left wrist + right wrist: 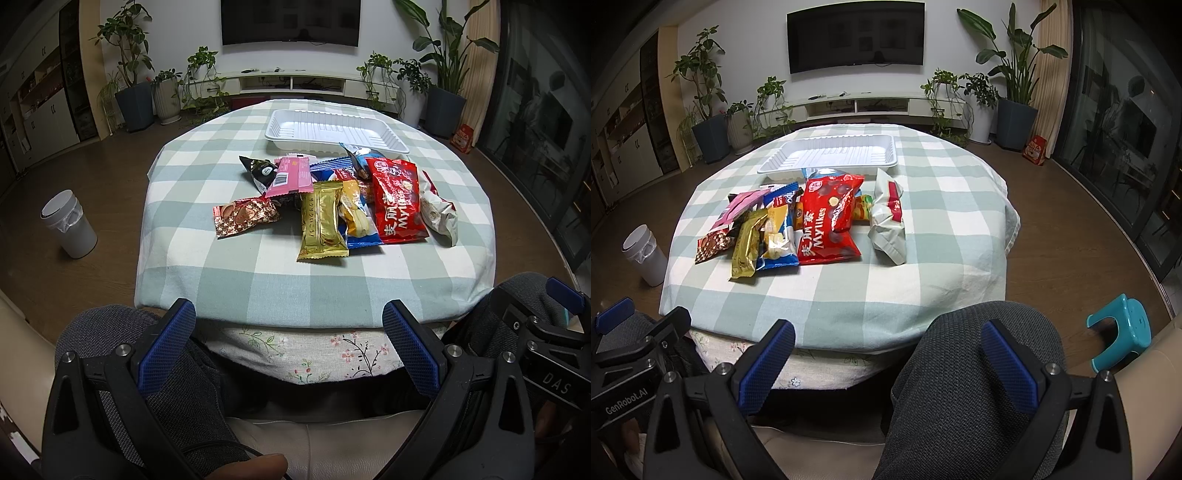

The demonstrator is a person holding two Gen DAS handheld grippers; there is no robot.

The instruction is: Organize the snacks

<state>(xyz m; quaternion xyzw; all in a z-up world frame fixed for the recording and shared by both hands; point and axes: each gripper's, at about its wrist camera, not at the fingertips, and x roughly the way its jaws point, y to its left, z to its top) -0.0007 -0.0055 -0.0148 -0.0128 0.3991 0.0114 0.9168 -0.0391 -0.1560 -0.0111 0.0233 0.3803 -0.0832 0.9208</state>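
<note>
While both sets of jaws hang spread and empty, snack packets [332, 203] lie heaped well ahead. Beyond them sits a white tray [280, 122] on the counter [221, 280].

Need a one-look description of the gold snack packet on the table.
On the checked tablecloth, a snack pile lies in front of the white tray. The gold packet sits at the pile's near edge, left of the blue-edged packet. It is the only metallic gold wrapper, long and upright-oriented.
</note>
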